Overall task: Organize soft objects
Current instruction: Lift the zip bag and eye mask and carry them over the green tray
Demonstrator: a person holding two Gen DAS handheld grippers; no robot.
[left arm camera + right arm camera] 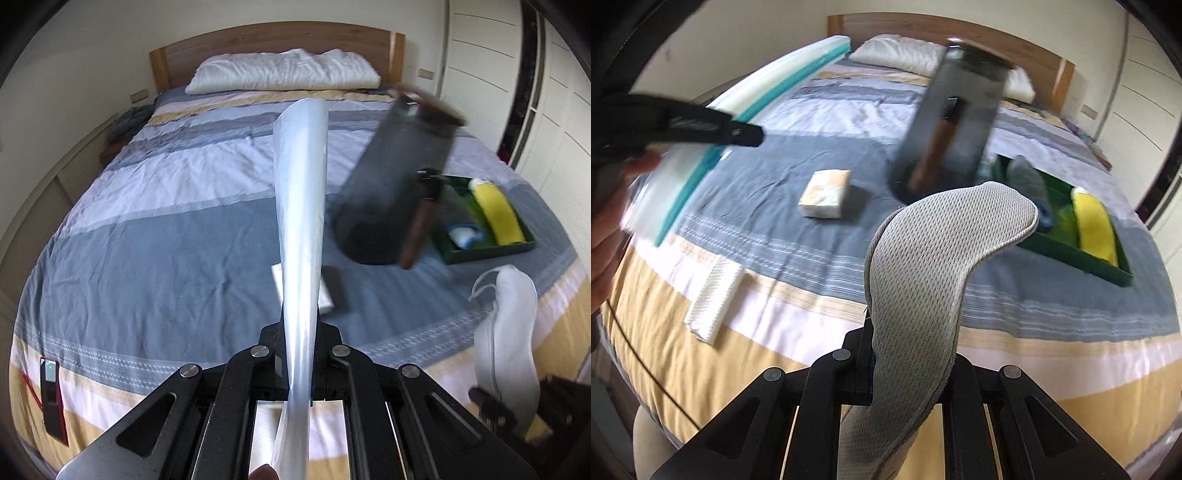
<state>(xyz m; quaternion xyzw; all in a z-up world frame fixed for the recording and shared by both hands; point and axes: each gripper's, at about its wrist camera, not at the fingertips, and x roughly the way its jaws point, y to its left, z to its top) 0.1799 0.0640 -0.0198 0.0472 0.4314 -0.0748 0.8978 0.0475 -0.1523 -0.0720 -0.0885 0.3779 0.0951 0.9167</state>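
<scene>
My left gripper (301, 332) is shut on a pale, flat, translucent pad (301, 206) that stands up along its fingers; in the right wrist view this pad (768, 96) shows a teal edge and the left gripper (746, 134) is blurred. My right gripper (908, 343) is shut on a grey mesh pad (942, 258) that curls over to the right. From the left wrist view the mesh pad (506, 332) looks white, with the right gripper (487, 402) low at the right. Both grippers hover above the bed's foot. A dark grey cylindrical bin (945, 122) with a brown handle stands mid-bed.
A green tray (1071, 254) right of the bin holds a yellow soft roll (1095, 229) and a white-blue item (463, 234). A tissue pack (825, 194) lies mid-bed, a folded white towel (714, 299) near the foot edge, a red phone (51, 398) at left. A pillow (284, 70) lies at the headboard.
</scene>
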